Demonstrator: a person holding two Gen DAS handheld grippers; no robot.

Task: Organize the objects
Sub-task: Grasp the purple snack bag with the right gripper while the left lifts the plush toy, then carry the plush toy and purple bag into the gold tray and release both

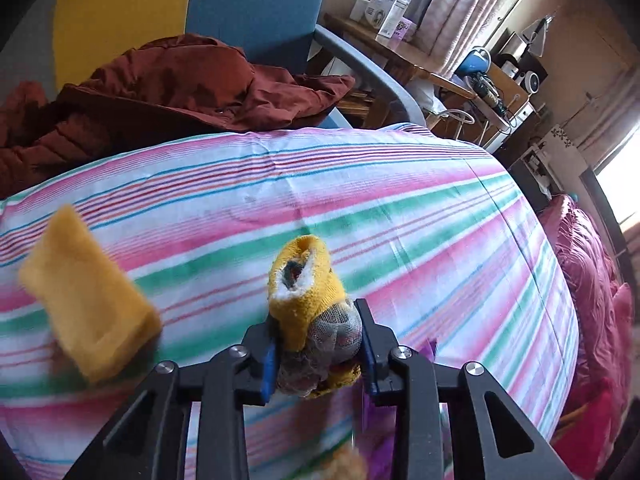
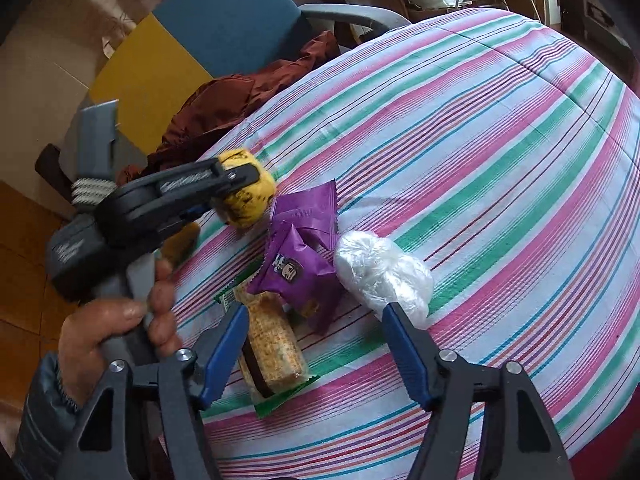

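left gripper (image 1: pixel 316 344): clamped on yellow sock bundle (image 1: pixel 308 280), lifted over striped bed (image 1: pixel 400 200) | right gripper (image 2: pixel 316 344): apart, empty | cracker packet (image 2: pixel 272 344) lies just ahead near its left finger, long axis pointing away; right hand nearer.

A yellow cloth (image 1: pixel 88 300) at left is motion-blurred; the left gripper (image 1: pixel 316 344) hides the sock's (image 1: pixel 308 280) lower part.

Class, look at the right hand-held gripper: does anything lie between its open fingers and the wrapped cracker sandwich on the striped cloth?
Nothing visible does. The right hand-held gripper hangs open, and the cracker sandwich lies by its left finger, unobstructed.
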